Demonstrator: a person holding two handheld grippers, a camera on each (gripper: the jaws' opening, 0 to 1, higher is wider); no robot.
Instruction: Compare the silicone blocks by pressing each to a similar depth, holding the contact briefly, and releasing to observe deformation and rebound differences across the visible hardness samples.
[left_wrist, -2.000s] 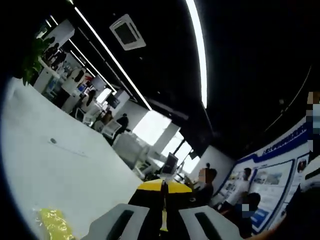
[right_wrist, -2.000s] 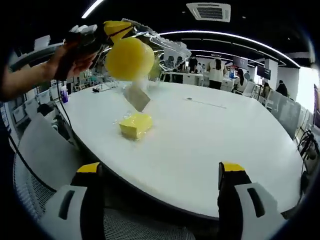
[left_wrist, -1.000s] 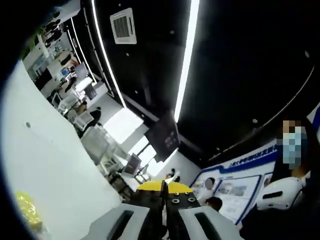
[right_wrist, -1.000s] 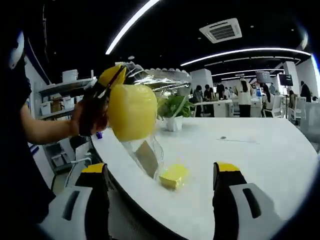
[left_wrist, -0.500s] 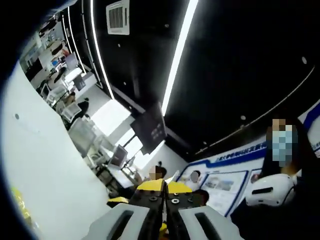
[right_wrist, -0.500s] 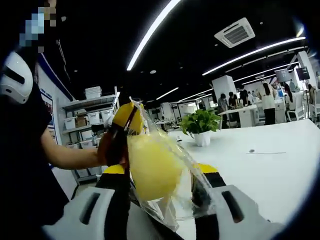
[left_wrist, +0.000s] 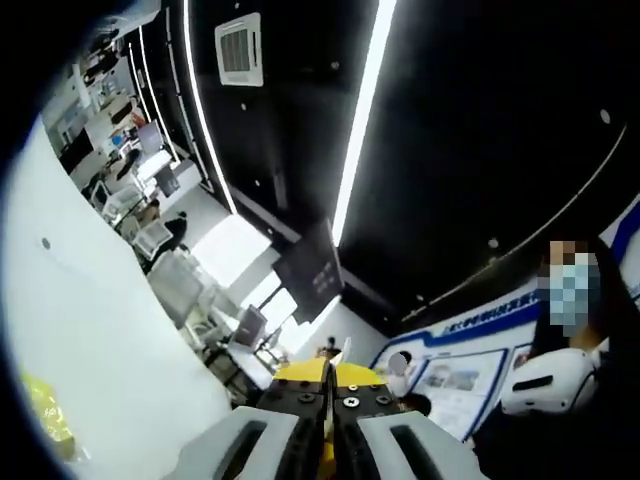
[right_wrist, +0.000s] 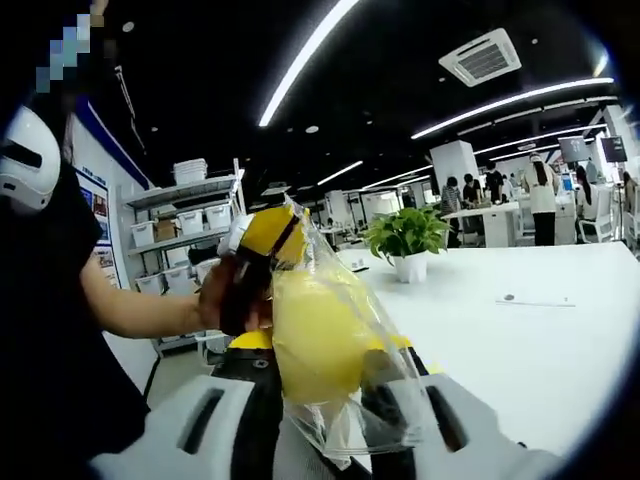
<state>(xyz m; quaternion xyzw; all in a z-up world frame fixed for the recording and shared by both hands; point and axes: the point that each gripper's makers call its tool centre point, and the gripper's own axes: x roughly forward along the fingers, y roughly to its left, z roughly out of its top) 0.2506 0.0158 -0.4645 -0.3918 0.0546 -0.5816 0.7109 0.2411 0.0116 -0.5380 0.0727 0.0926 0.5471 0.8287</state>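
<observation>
A yellow silicone block hangs inside a clear plastic bag above the white table's edge. My left gripper, held in a person's hand, is shut on the bag's top. From below, my right gripper has its jaws closed against both sides of the bagged block. In the left gripper view my left gripper points up at the ceiling with its jaws together. A second yellow block in clear wrap lies on the table.
A potted plant stands on the table further back. Shelves with white bins line the left wall. A person in dark clothes stands close on the left. Other people and desks are far off.
My right gripper has risen from the table's edge to the hanging bag, and its jaws have closed from wide apart onto the bagged block. The left gripper still holds the bag up.
</observation>
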